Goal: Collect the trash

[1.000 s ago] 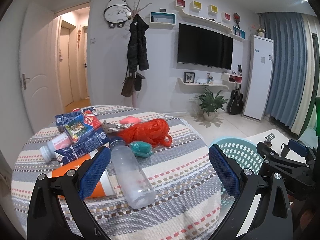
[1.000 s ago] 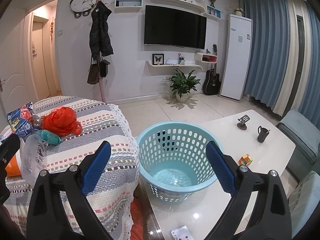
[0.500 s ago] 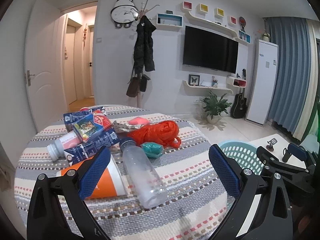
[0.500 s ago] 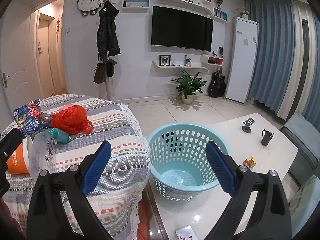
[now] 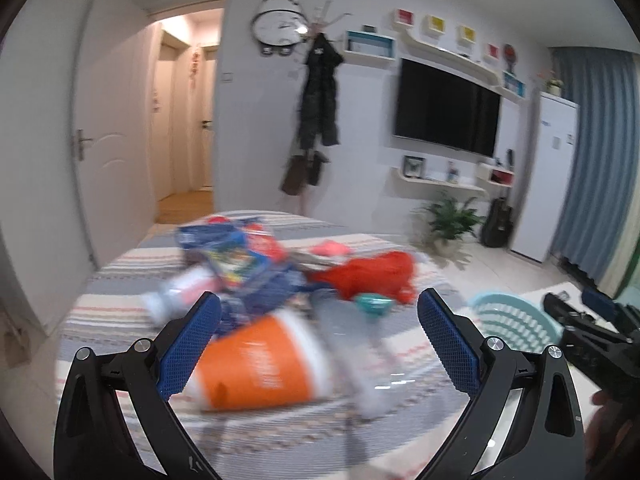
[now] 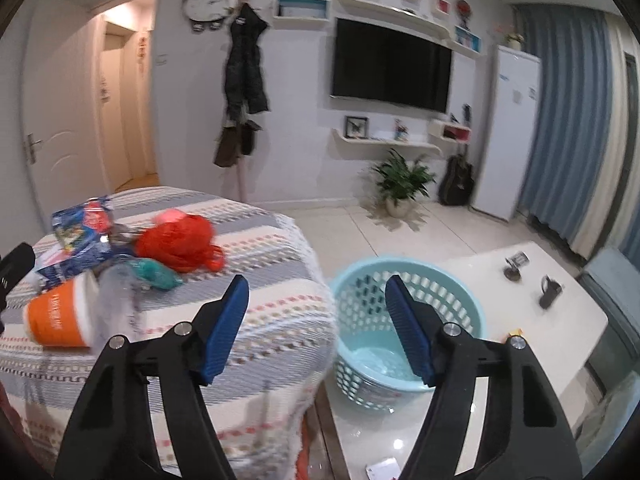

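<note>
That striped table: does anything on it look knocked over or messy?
Yes. An orange cup and a clear bottle lie tipped on their sides among piled cartons and a crumpled red bag; the basket looks empty.

Both wrist views look slightly downward across the room, sharing the striped table (image 5: 120, 312) and basket (image 6: 460, 284).

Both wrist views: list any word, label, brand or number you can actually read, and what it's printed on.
None can be read.
Orange cup: white lettering down its side, too blurred to make out.
Blue cartons: colourful print, blurred.
Clear bottle: no label visible.
Wall clock: markings too small.
White cabinet: small stickers, unreadable.
Card on the white table: print too small.
</note>
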